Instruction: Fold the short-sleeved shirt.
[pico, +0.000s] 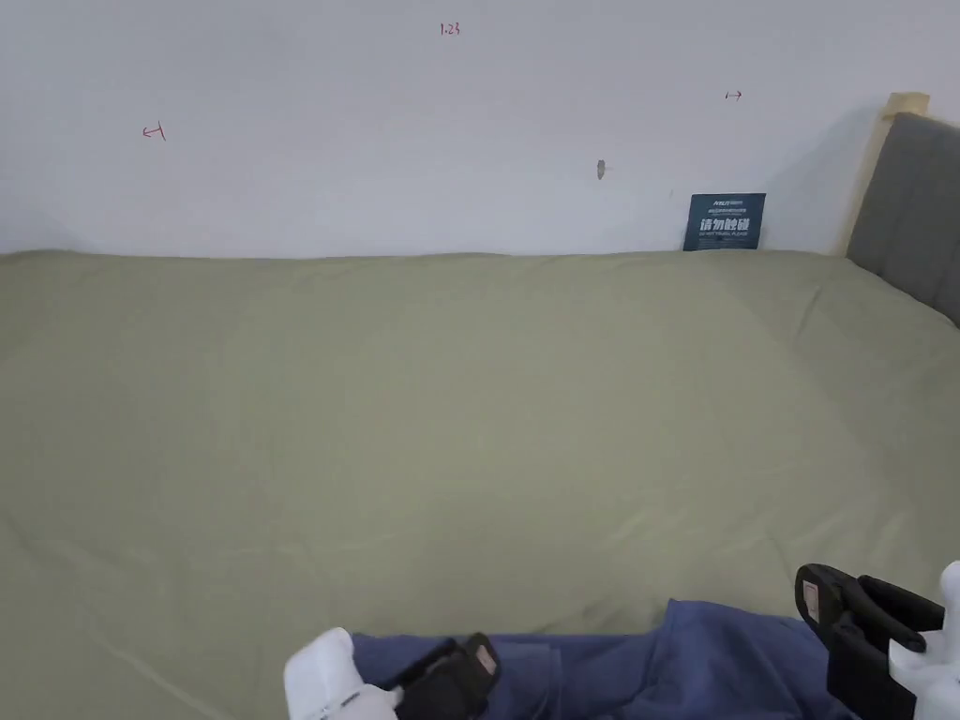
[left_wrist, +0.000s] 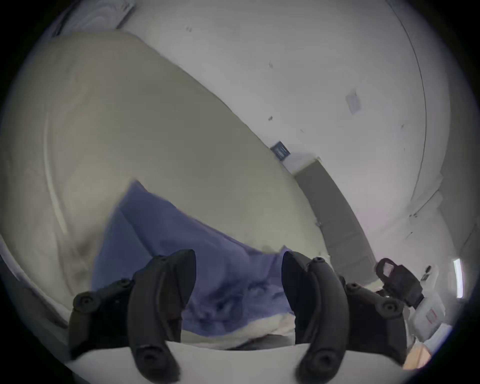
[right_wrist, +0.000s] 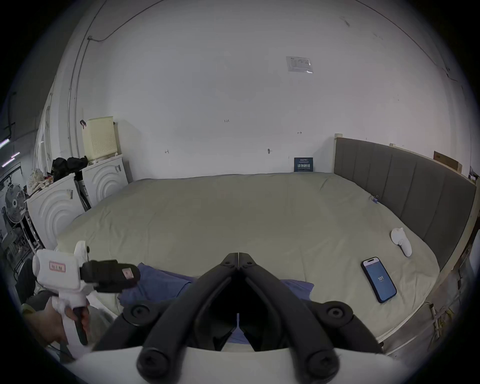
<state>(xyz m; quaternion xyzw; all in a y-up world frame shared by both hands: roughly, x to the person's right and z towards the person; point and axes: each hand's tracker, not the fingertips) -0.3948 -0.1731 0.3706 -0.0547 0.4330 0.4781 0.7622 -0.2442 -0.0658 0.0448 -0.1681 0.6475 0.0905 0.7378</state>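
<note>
A blue short-sleeved shirt (pico: 712, 656) lies crumpled at the near edge of the green bed (pico: 469, 394); it also shows in the left gripper view (left_wrist: 161, 226) and the right gripper view (right_wrist: 158, 280). My left gripper (left_wrist: 239, 256) is open, its jaws wide apart just above the shirt and holding nothing. In the head view it sits over the shirt's left part (pico: 469, 661). My right gripper (right_wrist: 238, 256) is shut, jaw tips touching with no cloth between them. It hovers over the shirt's right end (pico: 825, 595).
The green sheet (right_wrist: 233, 207) stretches flat to the white wall. A phone (right_wrist: 379, 279) and a white handheld device (right_wrist: 401, 241) lie at the bed's right side by the grey headboard (right_wrist: 405, 181). White machines (right_wrist: 54, 207) stand left of the bed.
</note>
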